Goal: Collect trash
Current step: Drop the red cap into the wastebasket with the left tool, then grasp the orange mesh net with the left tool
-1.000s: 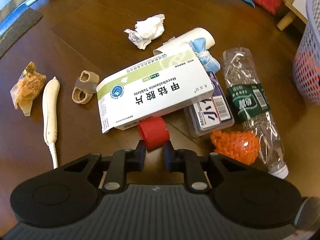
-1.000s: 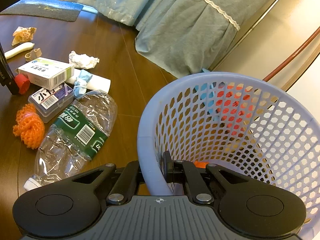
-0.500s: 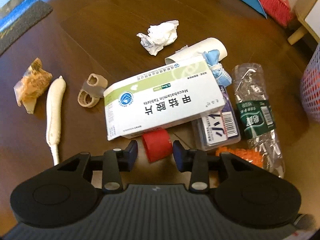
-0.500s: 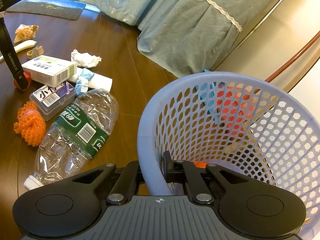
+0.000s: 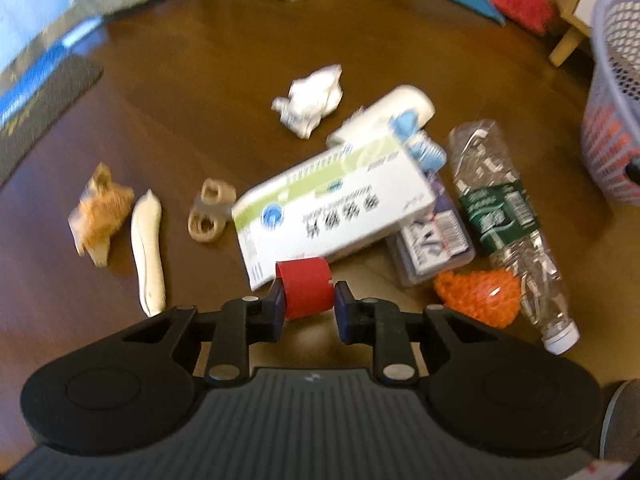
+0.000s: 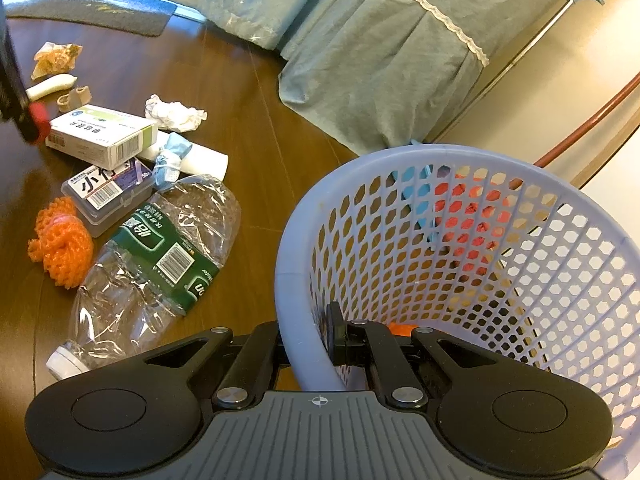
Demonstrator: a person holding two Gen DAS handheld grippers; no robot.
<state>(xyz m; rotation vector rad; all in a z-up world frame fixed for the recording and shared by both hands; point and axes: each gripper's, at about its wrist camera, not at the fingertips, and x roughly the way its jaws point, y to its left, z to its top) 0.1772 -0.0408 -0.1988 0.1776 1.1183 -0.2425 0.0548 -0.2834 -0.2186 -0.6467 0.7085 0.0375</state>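
Observation:
The floor is strewn with trash: a white and green medicine box (image 5: 336,208), a crushed clear bottle (image 5: 508,224), an orange net (image 5: 476,296), a crumpled tissue (image 5: 312,100) and a small clear plastic case (image 5: 432,240). My left gripper (image 5: 307,308) is shut on a red bottle cap (image 5: 306,288), held just in front of the box; this view is blurred. In the right wrist view the red cap (image 6: 38,114) shows at the far left. My right gripper (image 6: 306,340) is shut on the near rim of a lilac mesh basket (image 6: 400,152), which holds something orange at the bottom.
Left of the box lie a beige ring piece (image 5: 210,212), a white stick (image 5: 148,248) and an orange wrapper (image 5: 100,212). A white roll with blue cloth (image 6: 188,156) lies behind the box. Teal bedding (image 6: 380,60) hangs beyond, with a dark mat (image 5: 44,100) at far left.
The left gripper's jaws opened around the red cap half a second ago and have now closed on it; the left view has pulled back. The right gripper and basket barely moved.

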